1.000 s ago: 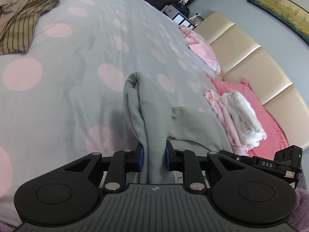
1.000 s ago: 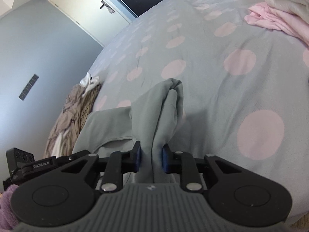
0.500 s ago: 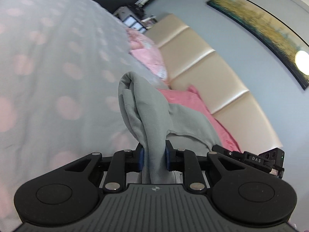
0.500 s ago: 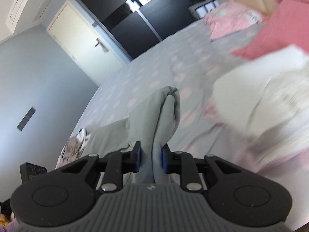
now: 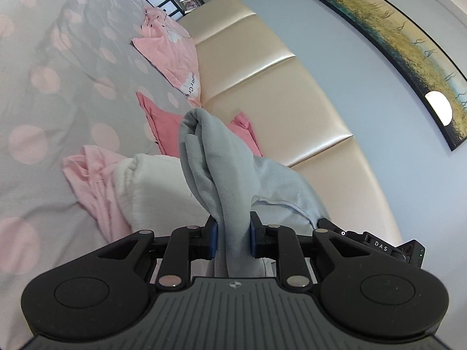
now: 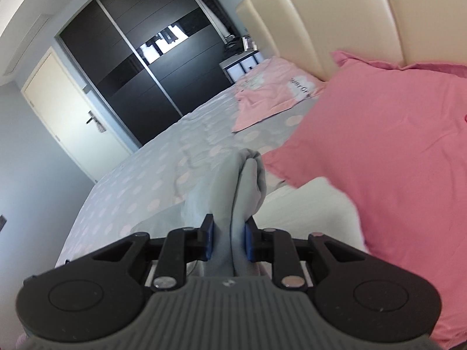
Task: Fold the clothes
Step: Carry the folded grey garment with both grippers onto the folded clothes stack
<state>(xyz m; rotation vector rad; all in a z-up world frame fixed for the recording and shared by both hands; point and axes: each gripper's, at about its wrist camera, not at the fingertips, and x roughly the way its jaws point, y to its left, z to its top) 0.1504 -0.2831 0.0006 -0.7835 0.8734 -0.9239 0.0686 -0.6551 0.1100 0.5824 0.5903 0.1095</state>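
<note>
A folded grey garment (image 5: 216, 175) hangs between both grippers, lifted off the bed. My left gripper (image 5: 232, 237) is shut on one bunched end of it. My right gripper (image 6: 226, 240) is shut on the other end of the grey garment (image 6: 239, 183), which stands up between its blue pads. Below the garment in the left wrist view lie a folded white garment (image 5: 154, 186) and a crumpled light pink one (image 5: 93, 175). The right gripper's housing (image 5: 388, 248) shows at the lower right of the left wrist view.
The bed has a grey cover with pink dots (image 5: 43, 87) and a cream padded headboard (image 5: 277, 87). A pink pillow (image 6: 379, 160) lies close on the right, another pink pillow (image 6: 271, 93) farther off. A dark wardrobe (image 6: 146, 58) and a cream door (image 6: 73, 110) stand beyond the bed.
Both grippers have carried the grey garment up off the bed and swung it toward the headboard, over the white and pink clothes. Both stay shut on it.
</note>
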